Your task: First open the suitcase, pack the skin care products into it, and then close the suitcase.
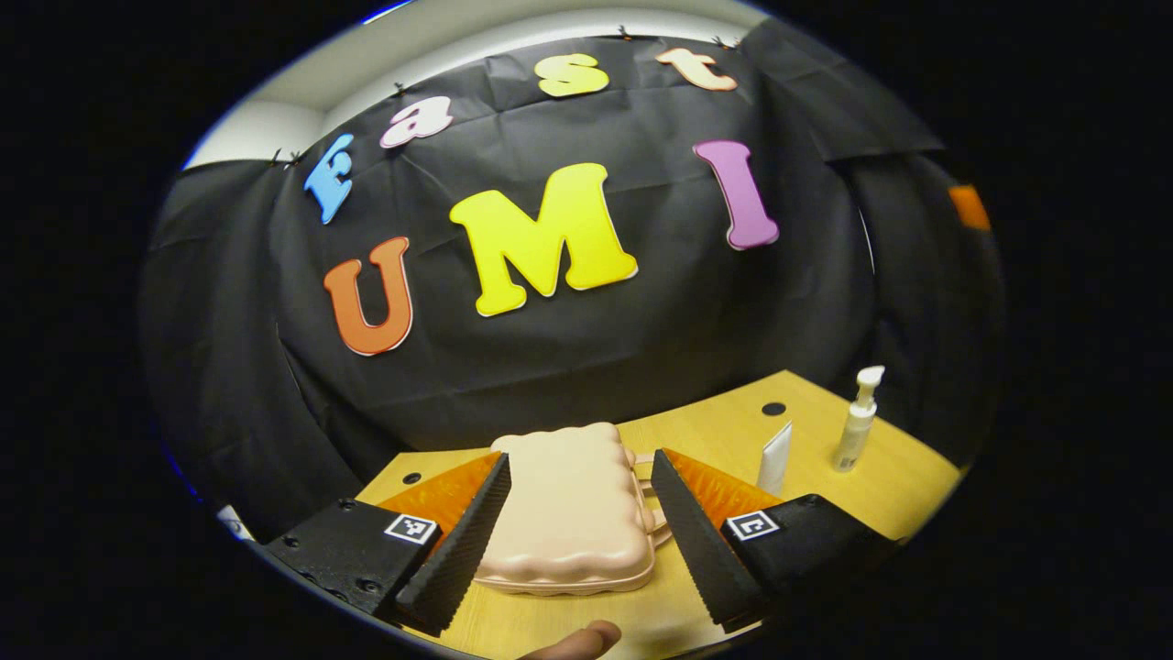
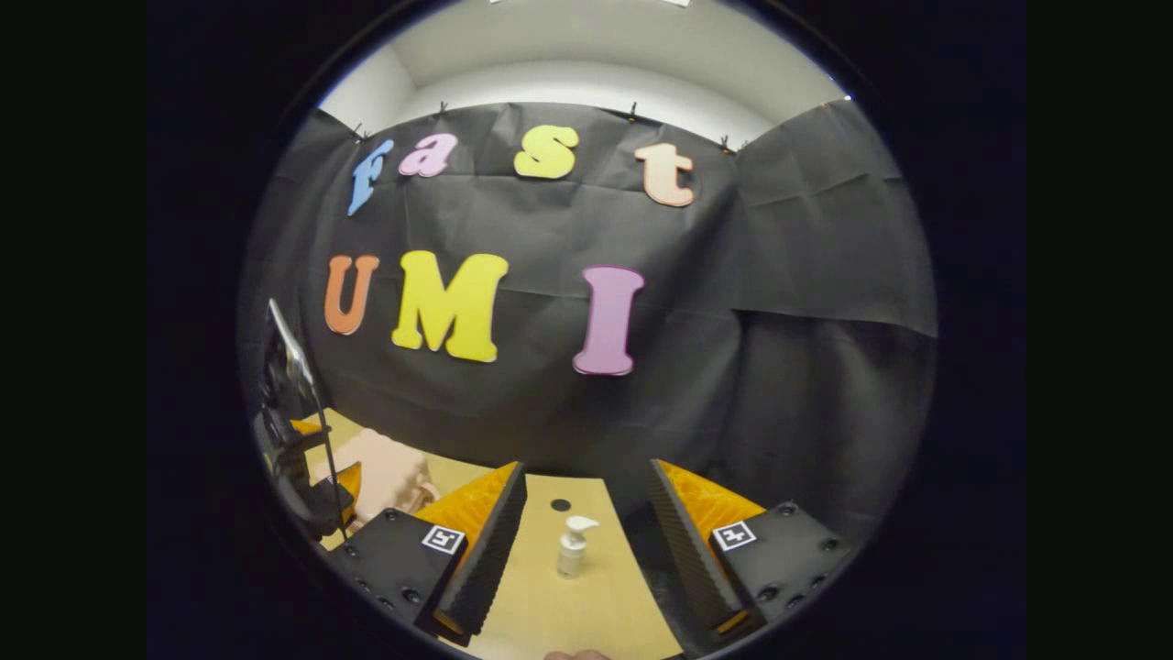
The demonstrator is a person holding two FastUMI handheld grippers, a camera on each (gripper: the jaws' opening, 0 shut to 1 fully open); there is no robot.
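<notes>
A: Where are we?
B: My left hand-held gripper is spread wide, framing the closed suitcase mid-table. Right hand-held gripper also apart, facing the pump bottle; tube beyond, near the far edge.
A: Next?
B: Opening the lid, I'd say.

L gripper jaws wide apart, level; R gripper same, nothing held.

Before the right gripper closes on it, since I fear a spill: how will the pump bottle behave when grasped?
The pump bottle is tall and narrow and stands upright on the table, so a sideways nudge would probably tip it. Its round body might roll if it falls. It looks like smooth plastic, possibly slippery, so gripping the body seems safer than the pump.
</notes>
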